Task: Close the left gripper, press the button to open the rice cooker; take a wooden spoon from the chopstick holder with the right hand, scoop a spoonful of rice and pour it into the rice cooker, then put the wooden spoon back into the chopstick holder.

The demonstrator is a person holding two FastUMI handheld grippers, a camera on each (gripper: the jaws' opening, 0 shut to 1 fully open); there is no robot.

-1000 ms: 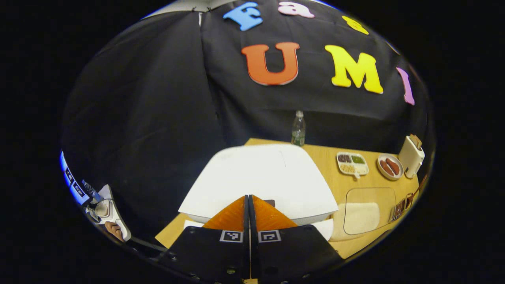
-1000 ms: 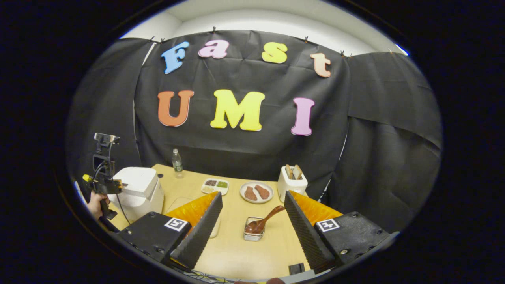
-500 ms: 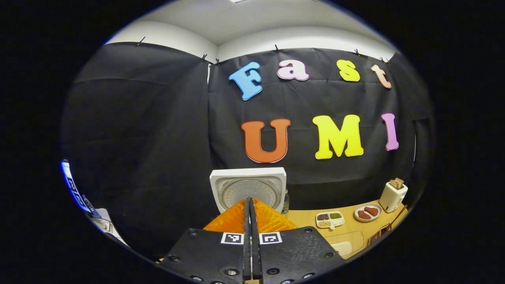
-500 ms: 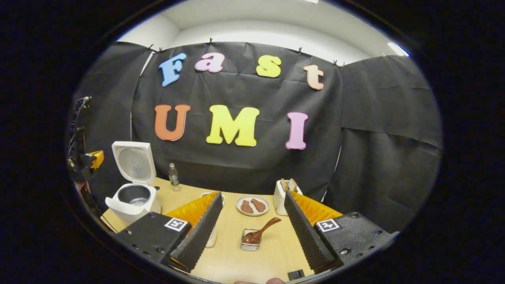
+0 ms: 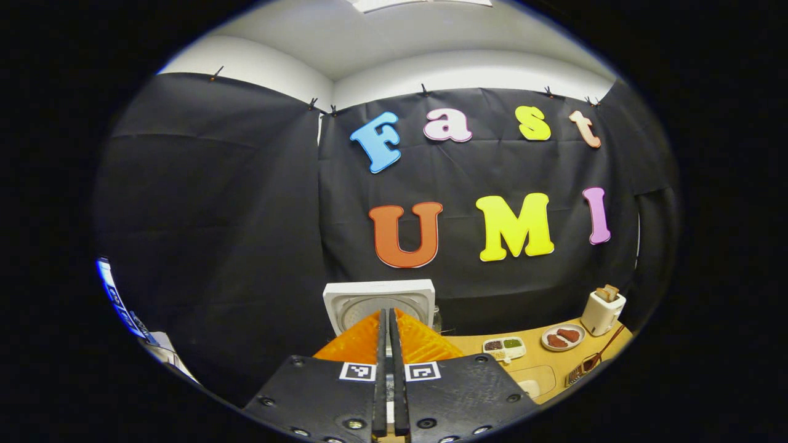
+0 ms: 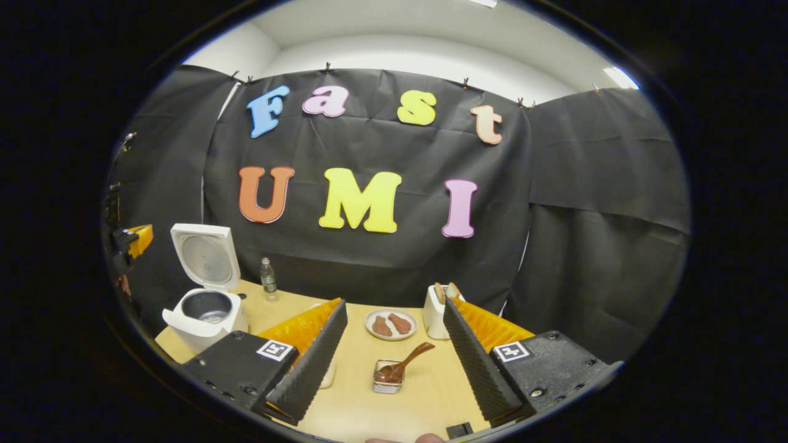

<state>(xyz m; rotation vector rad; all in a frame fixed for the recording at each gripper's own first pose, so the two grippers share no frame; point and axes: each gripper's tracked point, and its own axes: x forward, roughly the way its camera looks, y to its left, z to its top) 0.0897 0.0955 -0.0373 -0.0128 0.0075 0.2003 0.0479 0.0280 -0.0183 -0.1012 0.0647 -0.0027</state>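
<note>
On the wooden bench, I find the rice cooker open at the left edge. The wooden spoon leans in the chopstick holder, handle up-right; light, stiff, best gripped mid-handle. My right gripper gapes wide; my left gripper is pressed together.

You've got a wooden table carrying: open rice cooker far left, water bottle behind, plate, toaster, chopstick holder with wooden spoon centre.

Bare table surrounds the chopstick holder; toaster behind.
</note>
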